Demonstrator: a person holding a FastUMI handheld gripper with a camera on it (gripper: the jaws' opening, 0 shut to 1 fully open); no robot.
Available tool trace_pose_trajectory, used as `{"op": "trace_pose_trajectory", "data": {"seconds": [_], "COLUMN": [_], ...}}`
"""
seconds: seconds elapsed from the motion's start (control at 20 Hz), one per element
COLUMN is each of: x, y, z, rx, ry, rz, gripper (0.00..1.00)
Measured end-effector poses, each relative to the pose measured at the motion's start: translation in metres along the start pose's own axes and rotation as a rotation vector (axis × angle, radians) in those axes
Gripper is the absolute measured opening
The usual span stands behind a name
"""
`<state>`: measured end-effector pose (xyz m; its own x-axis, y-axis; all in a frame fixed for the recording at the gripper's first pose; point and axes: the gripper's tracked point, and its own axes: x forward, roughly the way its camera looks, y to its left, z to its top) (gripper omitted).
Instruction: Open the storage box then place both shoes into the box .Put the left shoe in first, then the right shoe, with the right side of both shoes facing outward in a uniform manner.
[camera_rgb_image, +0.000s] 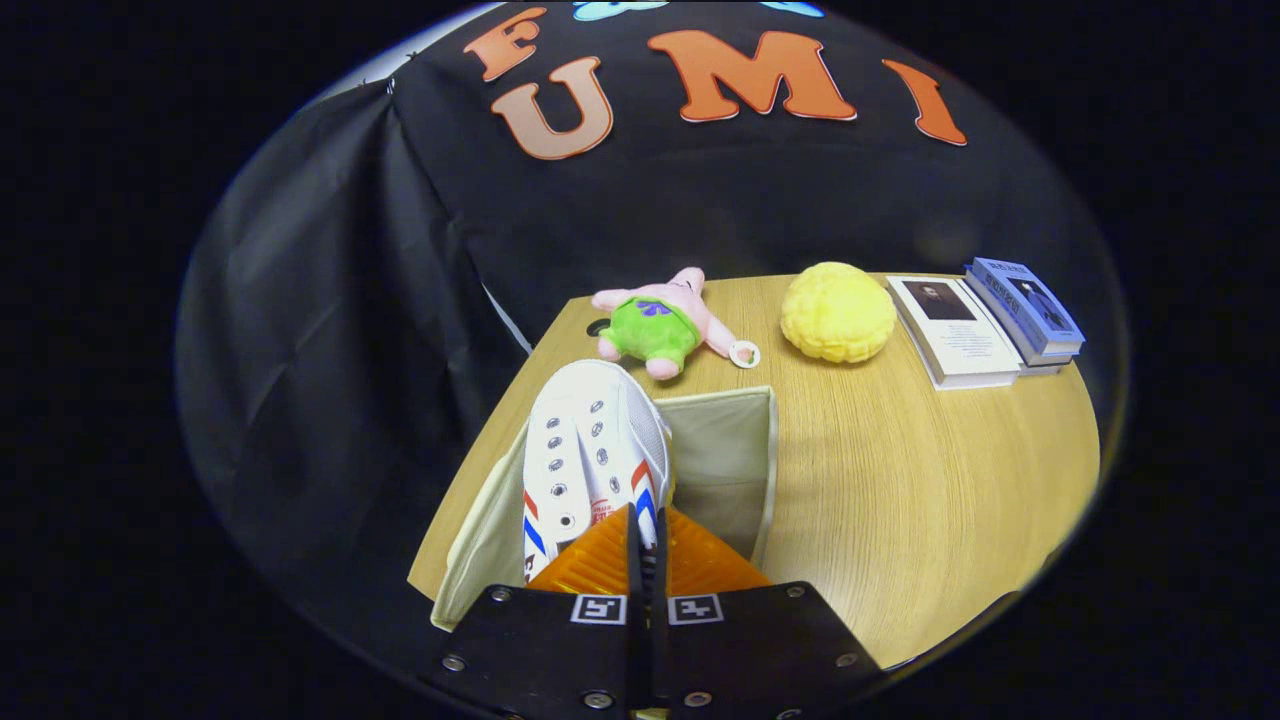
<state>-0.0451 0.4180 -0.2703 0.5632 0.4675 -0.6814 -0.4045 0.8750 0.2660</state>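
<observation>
A white canvas shoe (590, 440) with red and blue side stripes hangs toe-forward just ahead of my fingers, over the left part of the open cream fabric storage box (725, 450). My gripper (648, 522) is shut on the shoe, its fingers nearly together and pinching the rim by the heel. The shoe tilts with its laced top facing up toward me. A cream flap of the box (480, 540) hangs out on the left. The box floor to the right of the shoe looks bare; the shoe and my fingers hide the part beneath them.
The box stands at the left front corner of a wooden table (900, 480). Beyond it lie a pink star plush toy (660, 325), a yellow round cushion (838, 312) and two books (960, 330) at the far right. Black cloth walls close the back and left.
</observation>
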Motion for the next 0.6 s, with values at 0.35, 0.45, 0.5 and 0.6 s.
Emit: {"op": "trace_pose_trajectory", "data": {"seconds": [0.35,0.45,0.5,0.6], "x": [-0.009,-0.013,-0.012,-0.007], "y": [-0.004,-0.011,-0.015,-0.016], "z": [-0.018,-0.024,-0.027,-0.029], "rx": [0.064,0.06,0.07,0.076], "ry": [0.004,0.009,0.011,0.012], "rz": [-0.028,-0.06,-0.074,-0.094], "gripper": [0.01,0.01,0.01,0.01]}}
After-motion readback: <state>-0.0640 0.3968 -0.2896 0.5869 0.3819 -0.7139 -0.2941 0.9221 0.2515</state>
